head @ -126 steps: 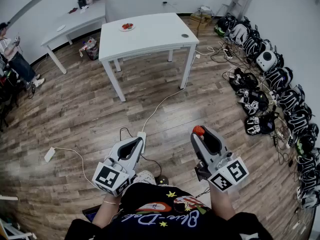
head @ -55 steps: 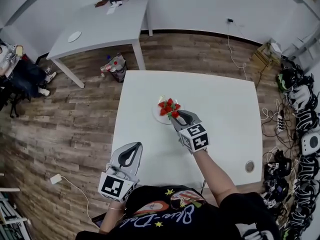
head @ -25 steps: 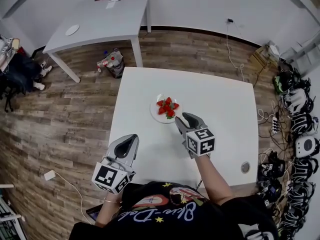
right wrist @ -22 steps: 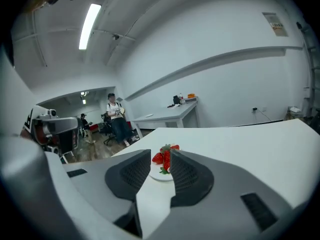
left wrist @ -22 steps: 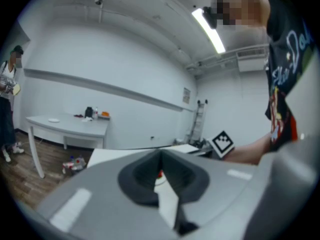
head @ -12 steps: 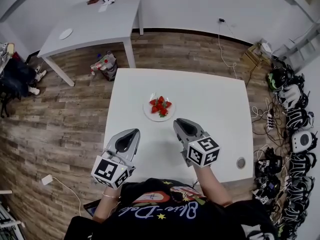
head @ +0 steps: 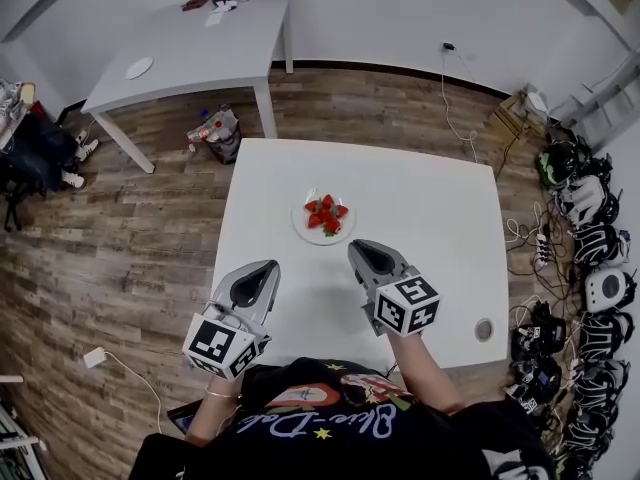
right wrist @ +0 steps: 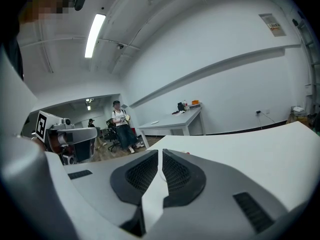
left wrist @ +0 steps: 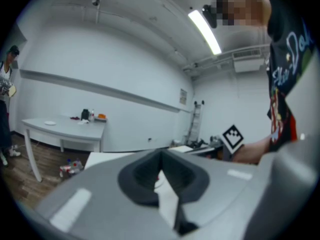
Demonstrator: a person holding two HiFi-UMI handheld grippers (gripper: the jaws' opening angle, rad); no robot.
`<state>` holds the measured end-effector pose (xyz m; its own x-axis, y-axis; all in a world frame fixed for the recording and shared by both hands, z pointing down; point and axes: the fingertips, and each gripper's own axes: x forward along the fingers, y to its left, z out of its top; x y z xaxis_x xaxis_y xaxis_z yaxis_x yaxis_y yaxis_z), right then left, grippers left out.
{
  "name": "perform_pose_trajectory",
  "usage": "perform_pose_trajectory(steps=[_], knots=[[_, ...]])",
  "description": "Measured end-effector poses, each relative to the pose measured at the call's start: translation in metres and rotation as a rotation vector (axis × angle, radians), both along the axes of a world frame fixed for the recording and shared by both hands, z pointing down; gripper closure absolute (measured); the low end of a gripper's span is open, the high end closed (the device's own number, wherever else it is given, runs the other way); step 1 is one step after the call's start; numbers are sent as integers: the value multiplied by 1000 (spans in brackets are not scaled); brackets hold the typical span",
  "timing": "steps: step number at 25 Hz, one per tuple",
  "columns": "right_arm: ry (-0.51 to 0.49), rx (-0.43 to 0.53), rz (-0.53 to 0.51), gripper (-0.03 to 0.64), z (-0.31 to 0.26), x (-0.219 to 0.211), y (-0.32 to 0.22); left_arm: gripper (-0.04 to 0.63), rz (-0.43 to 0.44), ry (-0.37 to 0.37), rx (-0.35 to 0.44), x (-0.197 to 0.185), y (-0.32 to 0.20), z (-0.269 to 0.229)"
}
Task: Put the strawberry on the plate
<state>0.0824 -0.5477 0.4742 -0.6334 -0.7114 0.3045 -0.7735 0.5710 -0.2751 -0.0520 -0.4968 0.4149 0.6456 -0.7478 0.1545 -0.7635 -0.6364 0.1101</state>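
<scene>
Red strawberries [head: 325, 216] lie heaped on a white plate [head: 298, 227] on the table [head: 430, 218]

Black shirt [head: 430, 443], pale cursive lettering [head: 300, 430] (yellow stars [head: 327, 448]).

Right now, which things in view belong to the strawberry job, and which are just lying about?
Job: strawberries on the plate; white table; right gripper, jaws closing shut, empty; left gripper, shut, empty.

Lying about: far table with its clutter; bag on the floor; headsets along the wall; small round disc near the white table's corner.
</scene>
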Motion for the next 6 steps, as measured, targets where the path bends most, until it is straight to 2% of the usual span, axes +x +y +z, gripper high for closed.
perform_pose_trajectory(steps=[6], knots=[[21,1,6,578,-1,-1,-1,598,1,4,-12,-4,3,1]])
